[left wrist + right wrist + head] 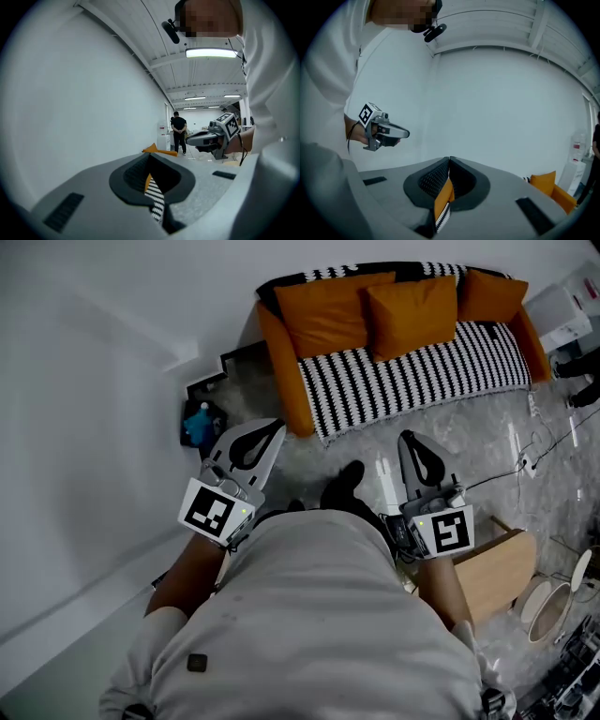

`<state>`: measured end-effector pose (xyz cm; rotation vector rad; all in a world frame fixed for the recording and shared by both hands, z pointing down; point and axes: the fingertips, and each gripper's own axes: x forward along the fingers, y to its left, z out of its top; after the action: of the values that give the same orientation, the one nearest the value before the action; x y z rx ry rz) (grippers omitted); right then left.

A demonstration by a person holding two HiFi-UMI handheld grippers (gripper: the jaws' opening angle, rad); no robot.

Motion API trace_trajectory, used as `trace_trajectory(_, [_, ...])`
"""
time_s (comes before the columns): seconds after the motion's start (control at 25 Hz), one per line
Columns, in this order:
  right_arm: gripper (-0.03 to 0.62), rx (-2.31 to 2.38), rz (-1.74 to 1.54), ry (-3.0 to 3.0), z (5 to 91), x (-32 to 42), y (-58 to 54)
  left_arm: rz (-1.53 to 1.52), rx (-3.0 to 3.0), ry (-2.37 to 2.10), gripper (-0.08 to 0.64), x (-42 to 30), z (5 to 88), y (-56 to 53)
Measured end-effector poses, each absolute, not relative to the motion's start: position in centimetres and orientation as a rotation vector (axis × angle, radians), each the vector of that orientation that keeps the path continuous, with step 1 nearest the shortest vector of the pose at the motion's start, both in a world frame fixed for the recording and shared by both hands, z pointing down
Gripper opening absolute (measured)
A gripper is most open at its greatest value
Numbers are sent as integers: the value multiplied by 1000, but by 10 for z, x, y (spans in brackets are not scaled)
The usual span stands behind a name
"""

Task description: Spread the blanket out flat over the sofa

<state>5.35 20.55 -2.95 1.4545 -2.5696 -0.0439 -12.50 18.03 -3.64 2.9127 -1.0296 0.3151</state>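
Across the floor from the person, the striped blanket lies spread over the seat and back of the orange sofa, beneath three cushions, while the left gripper and right gripper hang well short of it, fingers pressed together on nothing.

looks to us like a lab or test hall dressed up as a living room: orange sofa against bare white partition walls, loose cables on the marbled floor at right, strip lights on an open ceiling.
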Motion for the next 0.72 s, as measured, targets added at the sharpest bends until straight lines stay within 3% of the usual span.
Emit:
trace_trajectory(0.32, [28, 1524, -116, -2551, -52, -30, 279, 157, 2921, -1036, 6, -210, -65, 245])
trace_trajectory(0.72, [28, 1506, -178, -2563, -71, -82, 350, 98, 2945, -1058, 6, -246, -81, 304])
